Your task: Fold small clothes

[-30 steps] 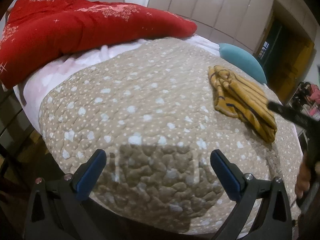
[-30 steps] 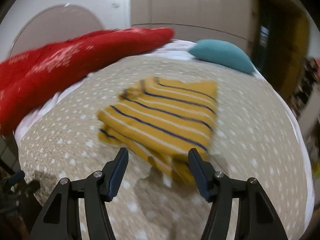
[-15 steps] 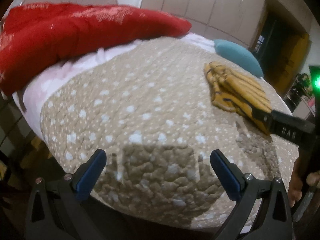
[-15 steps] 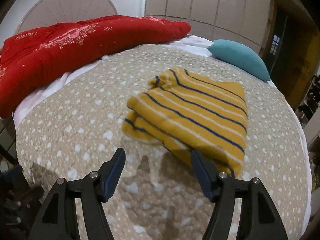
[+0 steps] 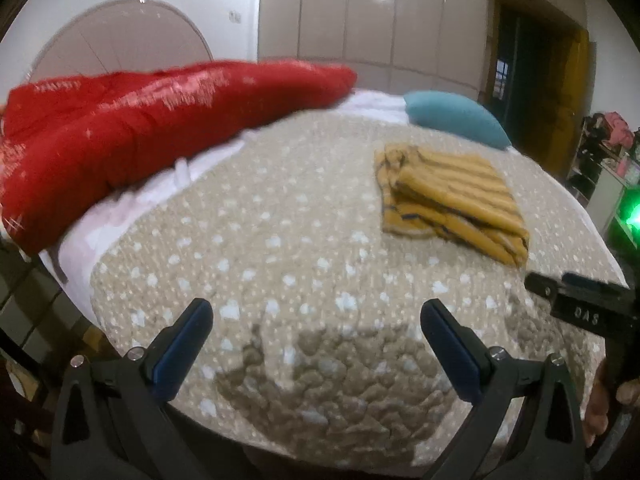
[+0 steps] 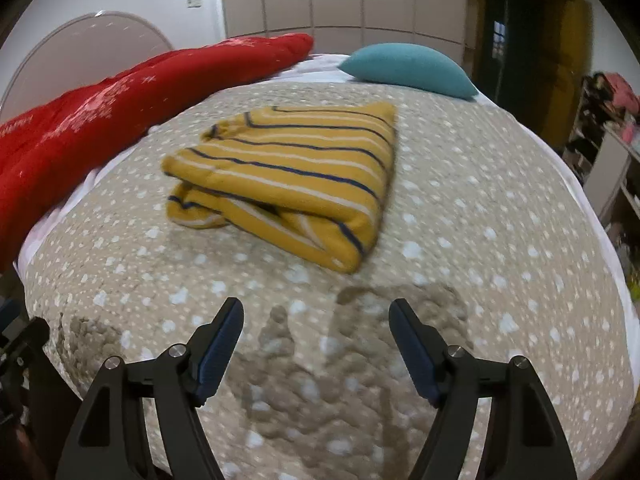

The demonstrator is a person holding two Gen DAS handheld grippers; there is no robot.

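A small yellow garment with dark blue and white stripes (image 6: 292, 172) lies folded into a flat bundle on the beige dotted bedspread (image 6: 480, 208). In the left wrist view the garment (image 5: 452, 200) lies far right of centre. My right gripper (image 6: 316, 312) is open and empty, a short way in front of the garment, above the bedspread. My left gripper (image 5: 316, 312) is open and empty near the bed's front edge, well left of the garment. The right gripper's body (image 5: 580, 308) shows at the right edge of the left wrist view.
A red quilt (image 5: 140, 120) lies along the far left of the bed. A teal pillow (image 6: 408, 68) sits behind the garment. White sheet (image 5: 132, 204) shows under the bedspread. Wardrobe doors (image 5: 380, 20) stand behind, cluttered shelves (image 6: 612, 132) at right.
My right gripper has drawn back from the garment, which now lies farther from its fingers. The left gripper has tilted up, showing more of the room. The garment stays folded.
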